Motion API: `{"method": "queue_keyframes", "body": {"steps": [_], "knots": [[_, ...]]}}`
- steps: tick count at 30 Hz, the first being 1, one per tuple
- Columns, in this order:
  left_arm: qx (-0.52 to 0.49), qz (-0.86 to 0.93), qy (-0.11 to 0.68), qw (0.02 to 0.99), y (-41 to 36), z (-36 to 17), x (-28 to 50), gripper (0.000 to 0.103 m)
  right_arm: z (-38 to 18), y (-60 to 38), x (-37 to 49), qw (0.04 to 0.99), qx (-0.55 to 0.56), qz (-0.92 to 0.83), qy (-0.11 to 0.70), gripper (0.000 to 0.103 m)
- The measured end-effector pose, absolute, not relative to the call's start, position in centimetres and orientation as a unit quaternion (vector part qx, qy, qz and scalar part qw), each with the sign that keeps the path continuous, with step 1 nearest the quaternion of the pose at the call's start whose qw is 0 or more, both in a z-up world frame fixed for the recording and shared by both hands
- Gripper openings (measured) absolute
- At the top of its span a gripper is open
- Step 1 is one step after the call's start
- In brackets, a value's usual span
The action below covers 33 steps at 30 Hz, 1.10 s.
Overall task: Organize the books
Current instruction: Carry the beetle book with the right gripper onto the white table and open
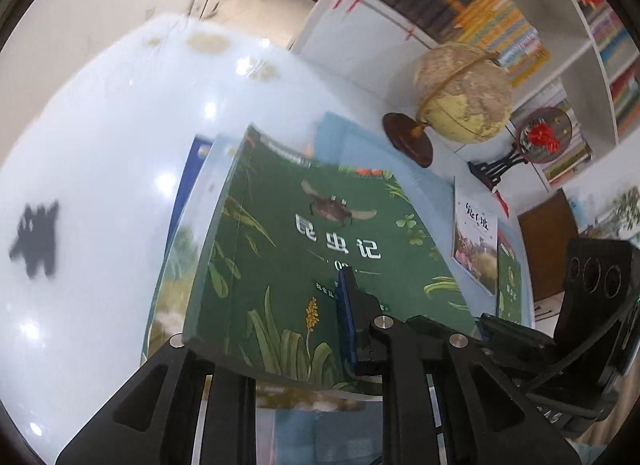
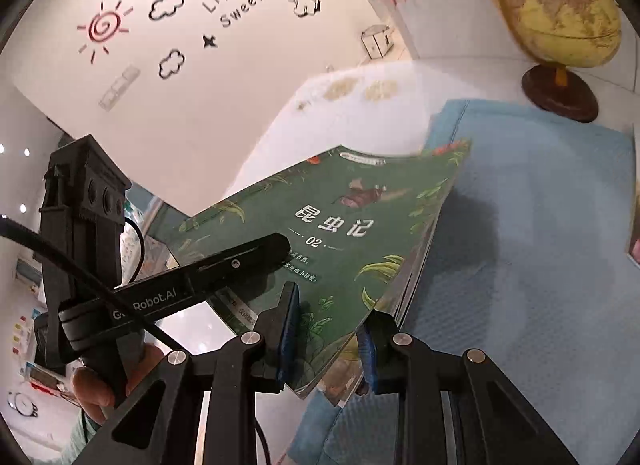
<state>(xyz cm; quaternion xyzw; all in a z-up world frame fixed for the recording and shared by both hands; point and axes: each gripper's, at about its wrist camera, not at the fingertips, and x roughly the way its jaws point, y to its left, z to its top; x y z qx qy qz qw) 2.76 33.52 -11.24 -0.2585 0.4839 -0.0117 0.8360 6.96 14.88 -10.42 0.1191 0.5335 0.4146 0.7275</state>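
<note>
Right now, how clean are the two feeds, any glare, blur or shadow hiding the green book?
Left wrist: ceiling-light glare dots the glossy white table, far shelves smear, green book title readable. Right wrist: book sharp, its dark shadow falls on the blue mat; fisheye bends the globe.

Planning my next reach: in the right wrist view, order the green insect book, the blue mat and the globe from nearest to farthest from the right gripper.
1. Green insect book: clamped between the right gripper fingers, centre.
2. Blue mat: beneath and to the right of the book.
3. Globe: upper right, standing beyond the mat's far edge.
</note>
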Motion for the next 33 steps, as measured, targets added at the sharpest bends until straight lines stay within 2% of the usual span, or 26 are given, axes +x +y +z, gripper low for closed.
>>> {"method": "queue_keyframes", "body": {"steps": [6, 11, 13, 18, 23, 24, 25, 26, 28, 29, 30, 31, 33], "knots": [[-0.283, -0.010, 0.503, 0.816, 34.4, -13.5, 1.2, 0.029, -12.4, 16.8, 6.8, 0.715, 0.102, 0.406, 0.560, 0.026], [-0.297, 0.000, 0.532, 0.793, 35.1, -15.0, 0.0, 0.036, -14.3, 16.8, 7.3, 0.697, 0.118, 0.395, 0.587, 0.026], [-0.294, 0.022, 0.549, 0.782, 35.5, -15.6, -0.7, 0.047, -15.1, 16.9, 7.4, 0.687, 0.124, 0.391, 0.600, 0.026], [-0.307, 0.061, 0.546, 0.777, 37.0, -15.4, -3.6, 0.051, -15.4, 16.9, 7.7, 0.680, 0.123, 0.398, 0.604, 0.026], [-0.245, 0.130, 0.555, 0.784, 37.5, -14.2, -5.2, 0.052, -15.3, 15.7, 6.4, 0.672, 0.101, 0.414, 0.606, 0.028], [-0.229, 0.141, 0.552, 0.789, 37.3, -13.6, -5.3, 0.052, -15.2, 15.2, 6.1, 0.673, 0.096, 0.415, 0.605, 0.031], [-0.214, 0.148, 0.549, 0.794, 36.9, -13.0, -5.3, 0.052, -15.3, 14.8, 5.7, 0.676, 0.087, 0.408, 0.608, 0.046], [-0.197, 0.151, 0.545, 0.801, 36.3, -12.3, -5.1, 0.052, -15.3, 13.9, 5.4, 0.683, 0.075, 0.397, 0.608, 0.056], [-0.163, 0.142, 0.538, 0.815, 34.5, -11.0, -4.1, 0.055, -15.4, 11.2, 4.6, 0.707, 0.060, 0.372, 0.599, 0.057], [-0.150, 0.131, 0.538, 0.819, 33.3, -10.5, -3.3, 0.060, -15.6, 9.9, 4.4, 0.713, 0.056, 0.359, 0.600, 0.057], [-0.141, 0.113, 0.537, 0.824, 31.9, -10.1, -2.3, 0.074, -16.0, 8.2, 4.4, 0.720, 0.054, 0.341, 0.602, 0.057], [-0.138, 0.097, 0.534, 0.828, 30.4, -9.8, -1.6, 0.079, -16.3, 6.2, 4.5, 0.727, 0.057, 0.318, 0.605, 0.057], [-0.132, 0.049, 0.531, 0.835, 26.6, -9.3, 0.9, 0.079, -16.7, 2.4, 4.7, 0.742, 0.063, 0.278, 0.607, 0.057]]}}
